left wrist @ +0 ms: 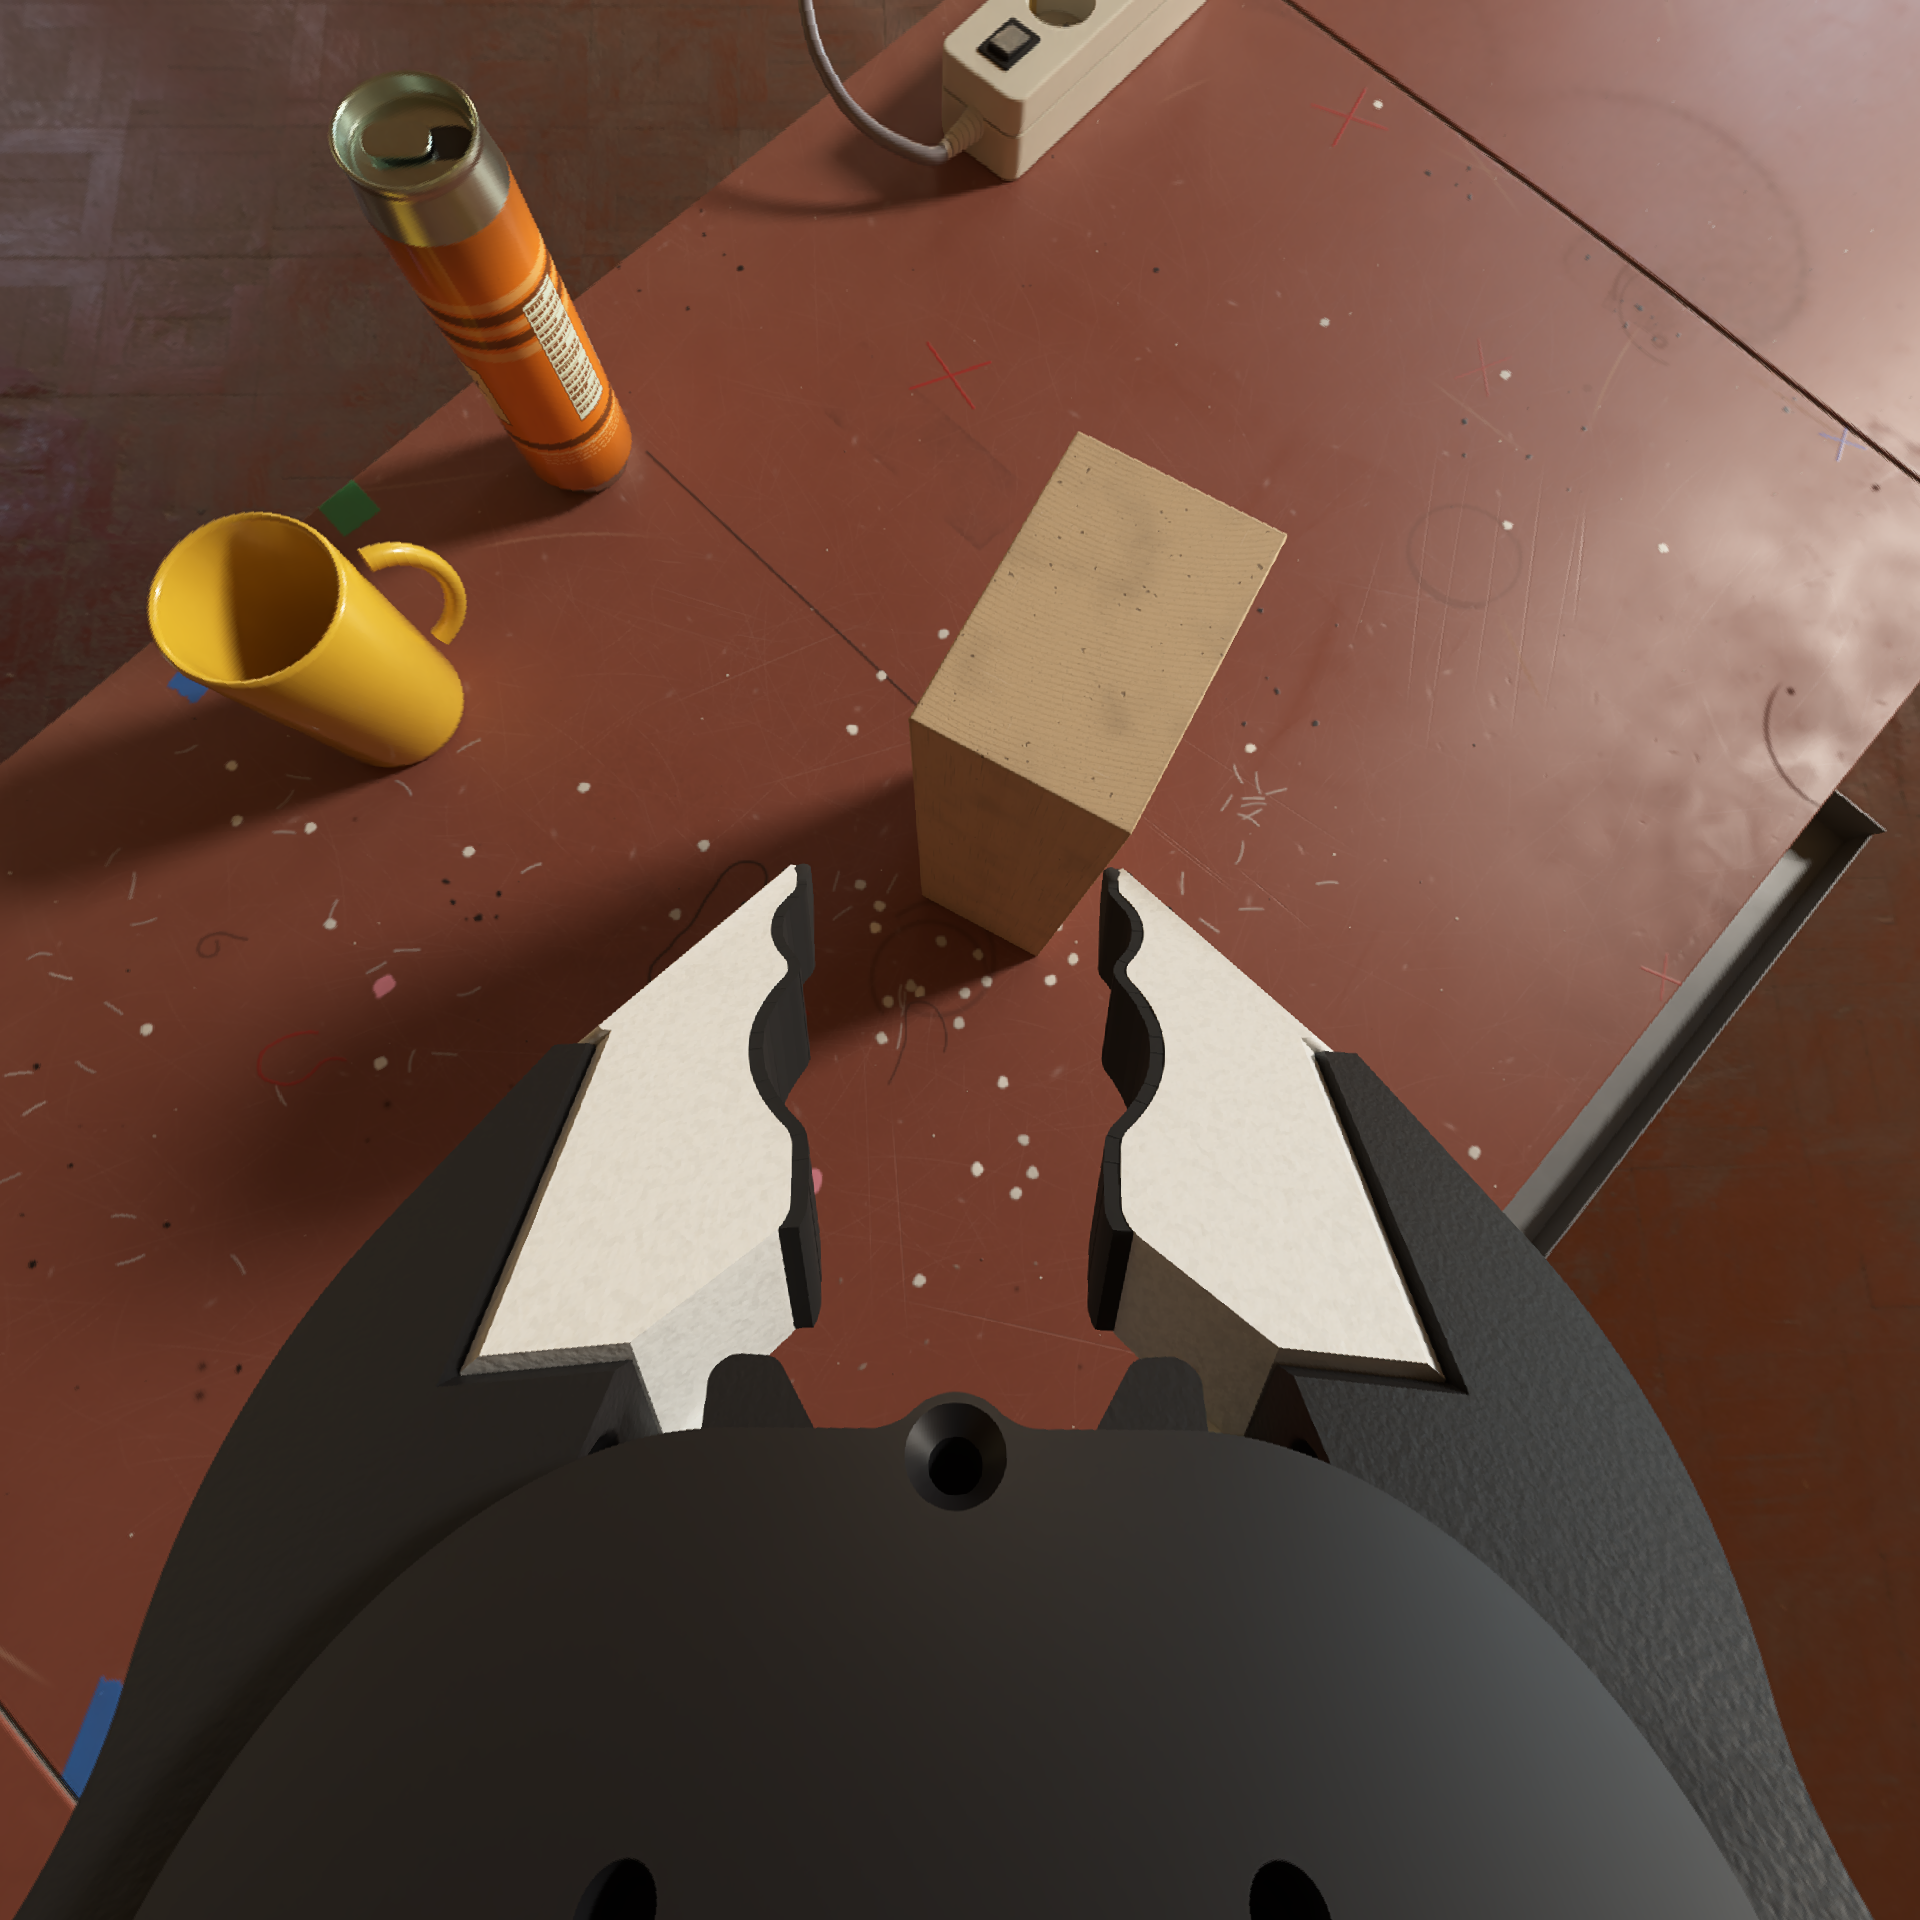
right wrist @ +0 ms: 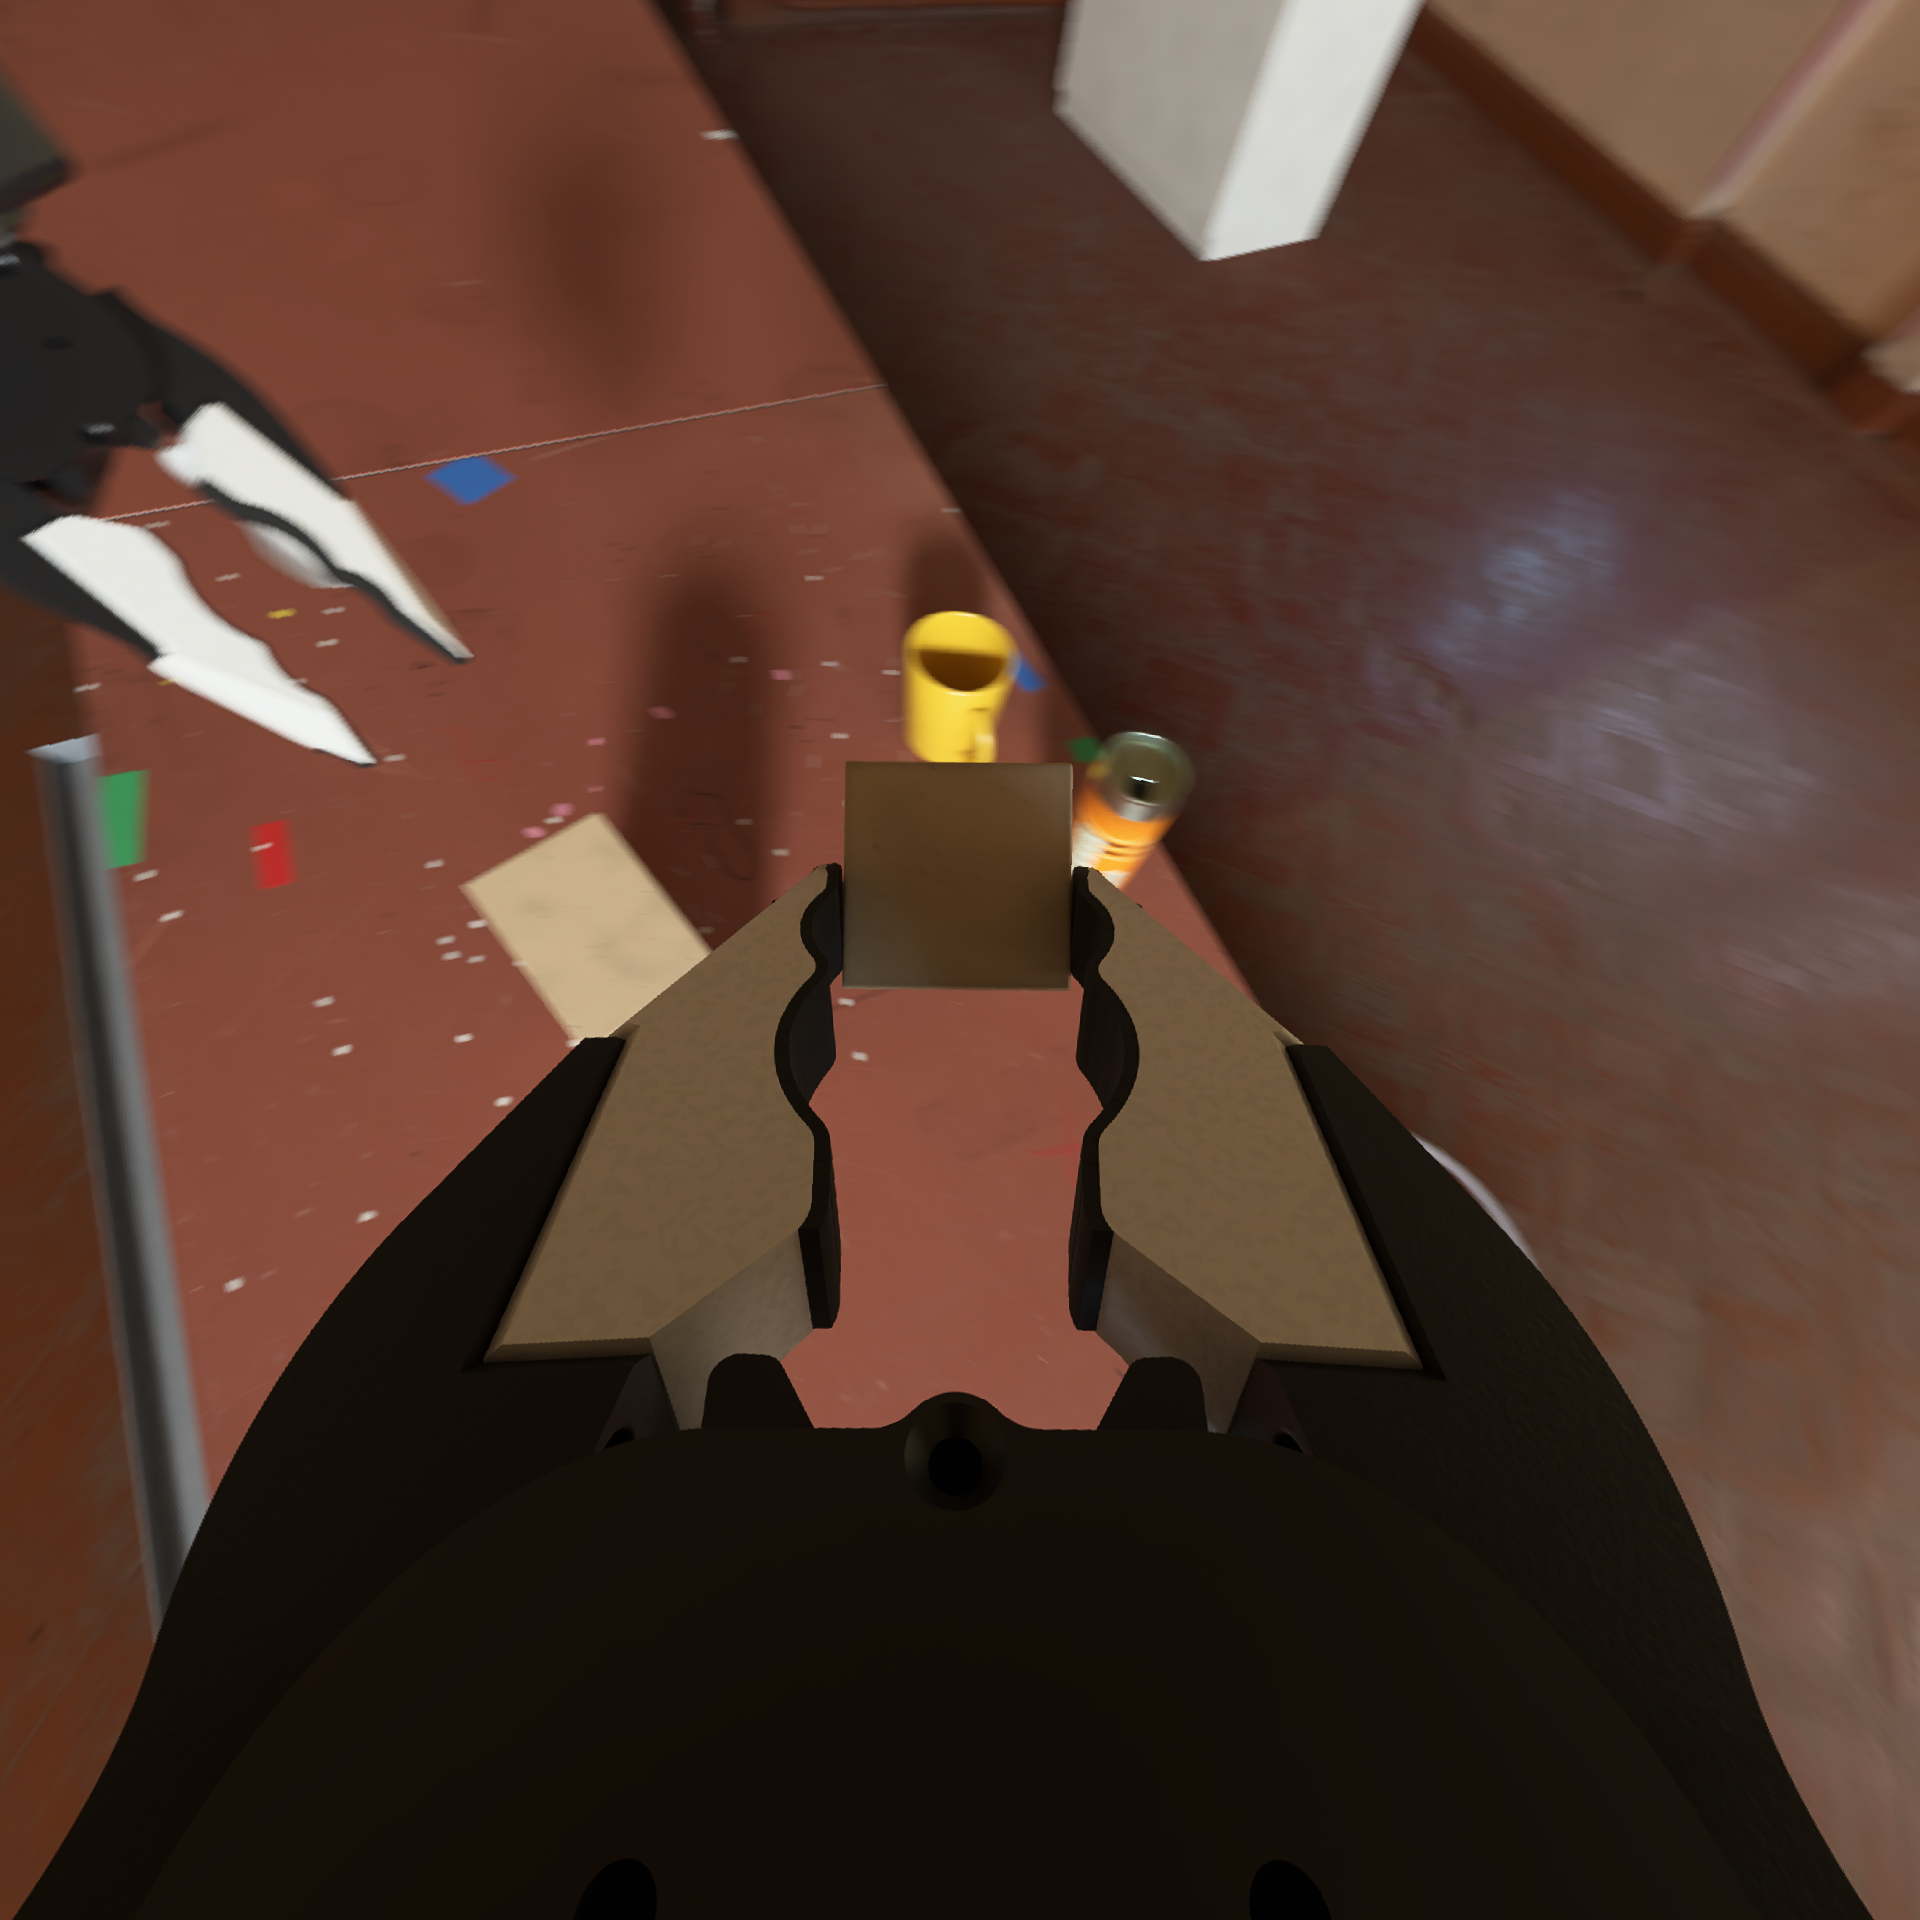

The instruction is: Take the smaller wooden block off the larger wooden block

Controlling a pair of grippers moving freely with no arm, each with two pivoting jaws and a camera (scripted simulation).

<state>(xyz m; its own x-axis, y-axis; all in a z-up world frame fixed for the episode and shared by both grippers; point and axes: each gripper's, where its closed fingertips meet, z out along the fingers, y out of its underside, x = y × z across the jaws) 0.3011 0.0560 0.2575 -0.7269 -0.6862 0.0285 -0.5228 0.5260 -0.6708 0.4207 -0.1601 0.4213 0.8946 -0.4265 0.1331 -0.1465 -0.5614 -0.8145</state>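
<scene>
While clamped between the right tool [right wrist: 956, 883] tips, clear of the table [right wrist: 623, 312], the smaller wooden block [right wrist: 956, 873] hangs up and right of the larger wooden block [right wrist: 582, 925]; left tool [left wrist: 956, 904] gaping, empty.
</scene>
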